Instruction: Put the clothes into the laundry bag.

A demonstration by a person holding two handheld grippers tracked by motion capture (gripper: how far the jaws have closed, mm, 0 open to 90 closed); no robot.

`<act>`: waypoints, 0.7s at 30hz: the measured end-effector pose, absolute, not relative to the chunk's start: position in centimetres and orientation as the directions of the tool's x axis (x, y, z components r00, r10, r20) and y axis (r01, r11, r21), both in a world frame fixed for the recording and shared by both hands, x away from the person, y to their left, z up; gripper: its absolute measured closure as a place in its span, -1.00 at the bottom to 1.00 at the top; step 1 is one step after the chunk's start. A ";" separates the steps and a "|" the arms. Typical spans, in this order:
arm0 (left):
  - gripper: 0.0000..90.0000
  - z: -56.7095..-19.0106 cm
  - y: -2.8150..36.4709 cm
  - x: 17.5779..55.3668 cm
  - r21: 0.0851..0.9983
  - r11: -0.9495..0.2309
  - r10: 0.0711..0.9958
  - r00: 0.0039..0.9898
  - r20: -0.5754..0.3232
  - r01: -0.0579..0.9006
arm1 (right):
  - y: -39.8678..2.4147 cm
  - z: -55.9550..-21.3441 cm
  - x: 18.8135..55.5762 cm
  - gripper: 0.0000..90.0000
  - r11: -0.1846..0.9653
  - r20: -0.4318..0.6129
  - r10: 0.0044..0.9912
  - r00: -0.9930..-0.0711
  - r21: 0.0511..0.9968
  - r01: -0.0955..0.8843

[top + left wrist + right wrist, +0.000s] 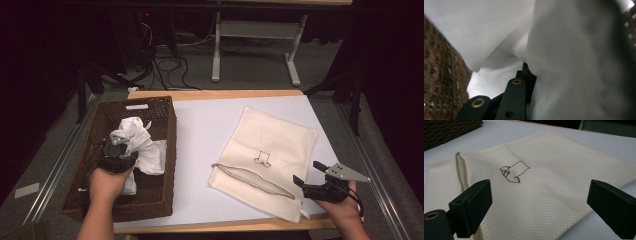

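A white cloth [145, 147] lies bunched in the brown woven basket [172, 150] at the table's left. My left gripper [120, 140] is inside the basket, shut on a fold of that cloth and holding it lifted. In the left gripper view the white cloth [564, 60] drapes over the black jaws of my left gripper [525, 72], with the basket wall [439, 75] beside it. A cream mesh bag [265, 145] lies flat to the right, its zipper mouth [250, 177] facing the near edge. My right gripper [308, 173] hovers open by the bag's near right corner, the mesh bag [549, 170] showing between the open jaws of my right gripper [540, 205].
The table [200, 125] has a white top and a wooden edge. A corner of the basket [446, 130] sits beyond the bag. Behind the table stand a white table frame [216, 50] and loose cables [170, 65] on the floor.
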State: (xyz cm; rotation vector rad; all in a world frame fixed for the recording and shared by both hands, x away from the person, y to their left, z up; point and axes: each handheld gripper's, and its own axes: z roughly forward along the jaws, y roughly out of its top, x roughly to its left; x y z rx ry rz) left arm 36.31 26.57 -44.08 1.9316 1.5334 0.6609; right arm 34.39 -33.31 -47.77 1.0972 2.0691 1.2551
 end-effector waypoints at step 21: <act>0.71 -40.7 26.6 33.0 0.925 -0.129 0.988 0.129 0.088 0.358 | -33.5 -47.6 34.3 -0.83 0.257 -0.011 0.829 -0.559 0.895 0.364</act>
